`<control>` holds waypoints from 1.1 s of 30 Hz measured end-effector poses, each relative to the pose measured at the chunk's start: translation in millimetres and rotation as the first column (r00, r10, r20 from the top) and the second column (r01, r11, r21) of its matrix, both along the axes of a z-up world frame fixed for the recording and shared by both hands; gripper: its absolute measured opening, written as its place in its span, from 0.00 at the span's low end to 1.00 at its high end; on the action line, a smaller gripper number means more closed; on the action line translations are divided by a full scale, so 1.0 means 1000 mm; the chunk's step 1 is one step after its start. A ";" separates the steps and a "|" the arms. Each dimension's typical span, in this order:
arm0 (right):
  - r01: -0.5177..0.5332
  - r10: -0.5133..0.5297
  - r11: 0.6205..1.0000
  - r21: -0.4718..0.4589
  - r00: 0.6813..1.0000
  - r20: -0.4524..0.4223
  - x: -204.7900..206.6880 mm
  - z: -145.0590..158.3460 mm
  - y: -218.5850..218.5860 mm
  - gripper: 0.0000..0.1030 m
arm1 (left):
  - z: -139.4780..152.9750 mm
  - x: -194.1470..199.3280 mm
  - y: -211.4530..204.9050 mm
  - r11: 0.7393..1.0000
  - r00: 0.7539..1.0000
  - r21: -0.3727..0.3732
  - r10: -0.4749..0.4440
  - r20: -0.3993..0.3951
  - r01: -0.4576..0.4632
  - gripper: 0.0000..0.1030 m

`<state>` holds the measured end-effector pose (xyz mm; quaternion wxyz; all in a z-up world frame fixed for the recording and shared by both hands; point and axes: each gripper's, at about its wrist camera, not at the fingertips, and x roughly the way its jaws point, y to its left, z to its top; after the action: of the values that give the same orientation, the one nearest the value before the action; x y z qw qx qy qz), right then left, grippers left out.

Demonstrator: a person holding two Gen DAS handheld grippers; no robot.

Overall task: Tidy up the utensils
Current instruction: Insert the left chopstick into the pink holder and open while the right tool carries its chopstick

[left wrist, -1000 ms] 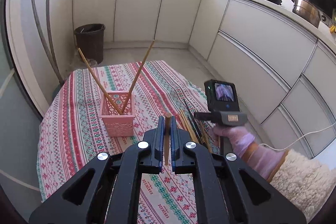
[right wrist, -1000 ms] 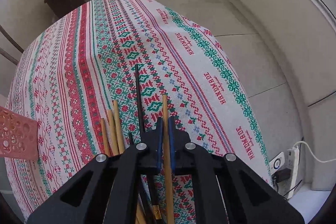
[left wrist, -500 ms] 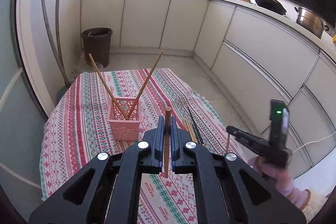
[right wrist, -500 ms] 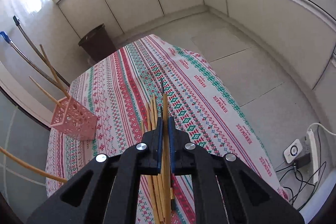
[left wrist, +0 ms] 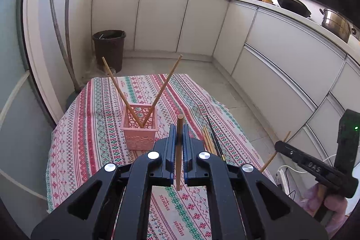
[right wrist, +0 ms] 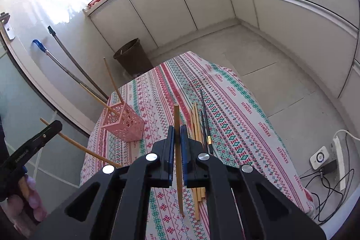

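Left gripper (left wrist: pixel 178 134): jaws clenched on a wooden chopstick (left wrist: pixel 179 150), which stands roughly upright between the pads, its lower end hanging clear above the tablecloth (left wrist: pixel 90 127). This hand has hardly shifted over the last second.

Right gripper (right wrist: pixel 177 134): jaws likewise clenched, on a second chopstick (right wrist: pixel 177 150). A second ago this gripper was low over the loose pile with that stick between its pads; it has since risen and swung up, so the stick is now lifted off the cloth and the basket has come into its view. In the left wrist view the right gripper now sits off the right edge of the table, stick protruding both sides of its jaws.

Just beyond both grippers, the remaining loose chopsticks (right wrist: pixel 196 127) lie side by side on the cloth: several wooden ones and at least one dark one. An exact count cannot be made.

Further on, to the left, the pink basket (left wrist: pixel 139 134) stands upright on the cloth with two chopsticks (left wrist: pixel 144 98) already in it, leaning apart in a V.

Beyond the table: a dark bin (left wrist: pixel 109 46) on the floor and white cabinets (left wrist: pixel 162 17).

Assessment: both hands are loaded and clear of the table, so pick-up is complete for this pair. The next step is judged to be carrying each stick to the basket and dropping it in. Task is partly done; the pile is still to be cleared.
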<state>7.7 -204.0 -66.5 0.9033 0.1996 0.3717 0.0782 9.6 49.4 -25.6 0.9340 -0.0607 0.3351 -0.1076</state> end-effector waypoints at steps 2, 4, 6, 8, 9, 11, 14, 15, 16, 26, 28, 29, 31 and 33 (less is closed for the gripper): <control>-0.002 0.002 1.000 0.015 1.000 0.014 -0.001 0.007 0.001 0.05 | 0.000 0.001 0.001 1.000 1.000 -0.001 0.006 -0.002 -0.006 0.04; -0.012 0.012 0.999 0.029 1.000 0.018 -0.001 0.012 0.003 0.05 | 0.000 0.003 0.002 1.000 1.000 -0.002 0.013 -0.005 -0.013 0.04; -0.018 0.017 0.999 0.047 1.000 0.024 -0.001 0.017 0.004 0.05 | 0.000 0.005 0.004 1.000 1.000 -0.005 0.021 -0.009 -0.021 0.04; -0.024 0.022 0.998 0.050 0.999 0.035 0.001 0.021 0.007 0.05 | 0.001 0.007 0.005 1.000 1.000 -0.009 0.027 -0.012 -0.027 0.04; -0.023 0.021 0.998 0.053 0.999 0.038 0.001 0.023 0.007 0.05 | 0.001 0.008 0.006 1.000 1.000 -0.011 0.029 -0.012 -0.029 0.04; -0.023 0.020 0.996 0.080 0.999 0.040 0.002 0.027 0.007 0.05 | 0.005 0.011 0.008 0.999 0.999 -0.017 0.033 -0.009 -0.034 0.04; -0.026 0.021 0.995 0.097 0.998 0.053 0.003 0.033 0.007 0.05 | 0.020 0.016 0.015 0.999 0.999 -0.030 0.045 0.021 -0.044 0.04; -0.027 0.022 0.995 0.098 0.998 0.057 0.003 0.035 0.007 0.05 | 0.029 0.018 0.018 0.998 0.998 -0.032 0.049 0.043 -0.048 0.04; -0.028 0.022 0.994 0.101 0.998 0.061 0.003 0.037 0.007 0.05 | 0.039 0.021 0.022 0.998 0.996 -0.040 0.057 0.067 -0.054 0.04; -0.024 0.018 0.993 0.113 0.999 0.047 0.012 0.042 0.000 0.05 | 0.076 0.051 0.054 0.971 0.958 -0.140 0.220 0.186 -0.195 0.04; -0.020 0.015 0.993 0.115 0.999 0.042 0.014 0.041 -0.001 0.05 | 0.072 0.061 0.056 0.964 0.951 -0.142 0.250 0.184 -0.226 0.04; -0.017 0.012 0.993 0.114 0.999 0.040 0.016 0.040 -0.002 0.05 | 0.070 0.065 0.058 0.961 0.947 -0.137 0.264 0.183 -0.242 0.04; -0.015 0.010 0.993 0.116 0.999 0.038 0.019 0.040 -0.003 0.05 | 0.064 0.070 0.061 0.955 0.942 -0.133 0.286 0.177 -0.265 0.04; -0.015 0.010 0.994 0.112 0.999 0.041 0.021 0.041 -0.001 0.05 | 0.056 0.077 0.065 0.949 0.937 -0.139 0.304 0.171 -0.282 0.04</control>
<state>28.8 -205.5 -25.5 0.8974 0.2463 0.3496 0.1088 86.2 114.5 30.2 0.9624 -0.1520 0.2250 0.0089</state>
